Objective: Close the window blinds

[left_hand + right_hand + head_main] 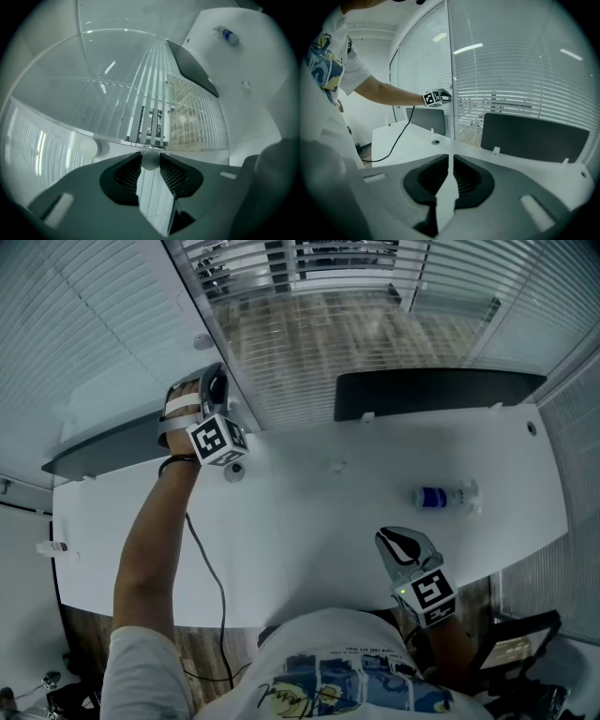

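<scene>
- Two handheld grippers work above a white desk (pixel 309 531); beyond it, window blinds (pixel 328 263) hang with slats partly open.
- Left gripper (pixel 151 163) pinches a small round white knob (pixel 150 158) at the window frame.
- Right gripper (pixel 450 161) rests closed and empty over the desk.
- Likely step: twisting the knob to tilt the slats; next needs a firm pinch and a wrist roll.

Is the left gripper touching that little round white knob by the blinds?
Touching. The left gripper view shows the knob wedged between the jaw tips of the left gripper, with no gap showing on either side.
</scene>
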{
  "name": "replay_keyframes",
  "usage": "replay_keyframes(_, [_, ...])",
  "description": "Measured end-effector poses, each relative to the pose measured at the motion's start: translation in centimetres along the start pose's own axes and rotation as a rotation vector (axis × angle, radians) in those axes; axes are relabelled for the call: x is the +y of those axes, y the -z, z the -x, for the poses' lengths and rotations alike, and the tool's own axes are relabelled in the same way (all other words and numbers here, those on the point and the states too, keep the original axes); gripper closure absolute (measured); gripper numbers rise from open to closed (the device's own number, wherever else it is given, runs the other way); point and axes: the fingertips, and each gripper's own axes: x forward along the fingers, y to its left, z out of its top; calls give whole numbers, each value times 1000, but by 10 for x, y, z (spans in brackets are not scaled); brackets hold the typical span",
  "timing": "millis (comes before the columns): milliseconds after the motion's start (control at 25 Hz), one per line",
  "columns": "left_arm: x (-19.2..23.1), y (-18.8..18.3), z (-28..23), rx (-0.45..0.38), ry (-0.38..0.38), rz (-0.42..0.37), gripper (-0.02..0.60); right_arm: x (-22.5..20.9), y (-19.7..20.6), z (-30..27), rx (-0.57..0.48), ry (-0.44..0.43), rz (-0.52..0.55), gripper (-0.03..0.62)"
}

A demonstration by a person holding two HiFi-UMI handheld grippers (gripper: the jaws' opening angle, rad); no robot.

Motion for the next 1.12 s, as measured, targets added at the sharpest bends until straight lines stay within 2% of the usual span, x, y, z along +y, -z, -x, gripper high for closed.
replay_keyframes(480, [7, 8, 0, 36, -15, 511, 449, -2, 3, 2, 1, 5, 2, 573])
replay_keyframes(760, [12, 12, 1, 43, -9, 705, 449, 0, -3, -1, -14, 0, 2, 574])
replay_keyframes(1000, [14, 15, 2, 39, 10, 941, 449, 0, 0, 0, -2, -2, 0, 573])
replay_keyframes(1120, [15, 17, 2, 36, 13, 1019, 449, -1, 0, 0, -5, 2, -2, 572])
